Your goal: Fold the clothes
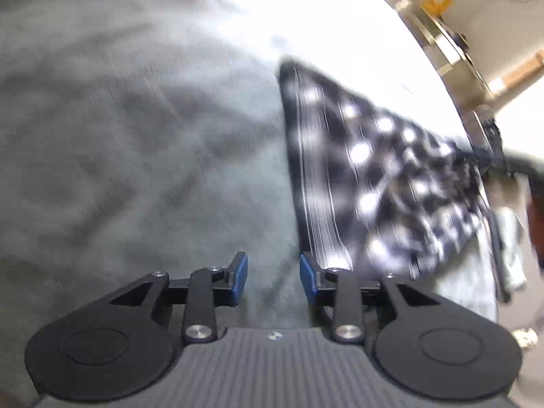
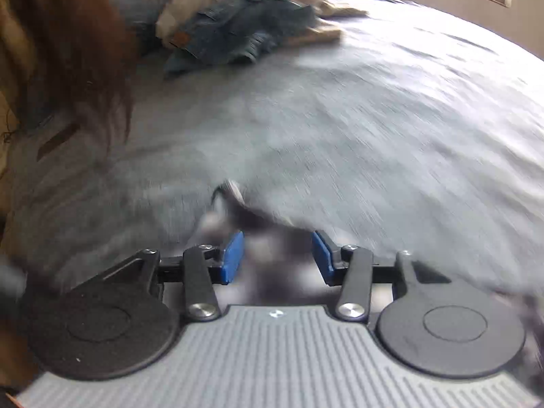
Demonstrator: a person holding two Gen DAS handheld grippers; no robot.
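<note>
Seemingly, right gripper (image 2: pixel 277 258) straddles checked cloth (image 2: pixel 272 238).

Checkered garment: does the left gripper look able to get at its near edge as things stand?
Probably yes. The left gripper is open and empty, and the checkered garment lies just beside its right finger on the grey bedspread, with nothing between. The frame is blurred, so contact is unclear.

Motion blur smears the black-and-white checked garment (image 1: pixel 380 176) at three o'clock in the left wrist view, its pattern indistinct. In the right wrist view, blurred dark cloth (image 2: pixel 272 251) between the right gripper (image 2: pixel 278 258) pads hides whether anything is gripped. The clothes pile (image 2: pixel 238 20) at twelve o'clock is cut off.
</note>
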